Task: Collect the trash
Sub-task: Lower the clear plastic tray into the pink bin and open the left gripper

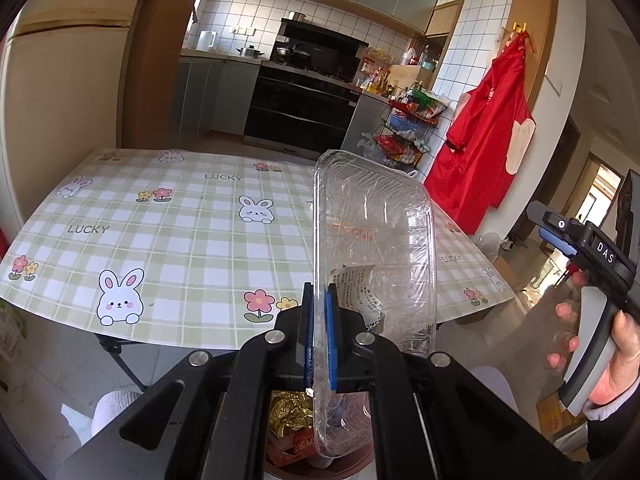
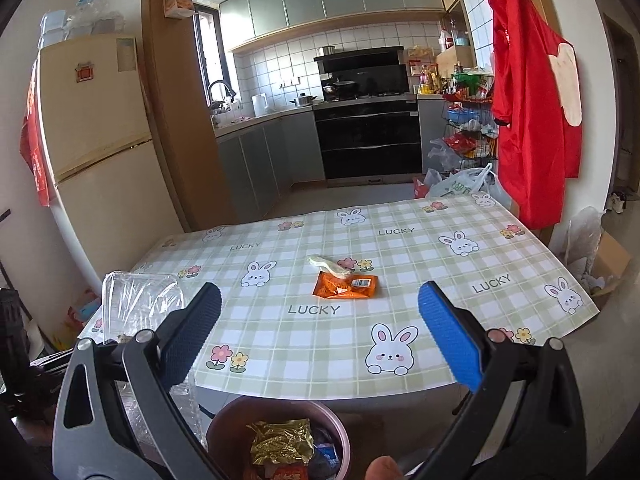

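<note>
One clear plastic tray (image 1: pixel 372 240) is hanging above the trash bin (image 2: pixel 224 424), pinched by its rim in my left gripper (image 1: pixel 320 320); I'm judging release comes next. Beyond the bin, an orange wrapper (image 2: pixel 346 286) is waiting on the table (image 2: pixel 460 360). My right gripper (image 2: pixel 320 336) is spread wide, empty.
</note>
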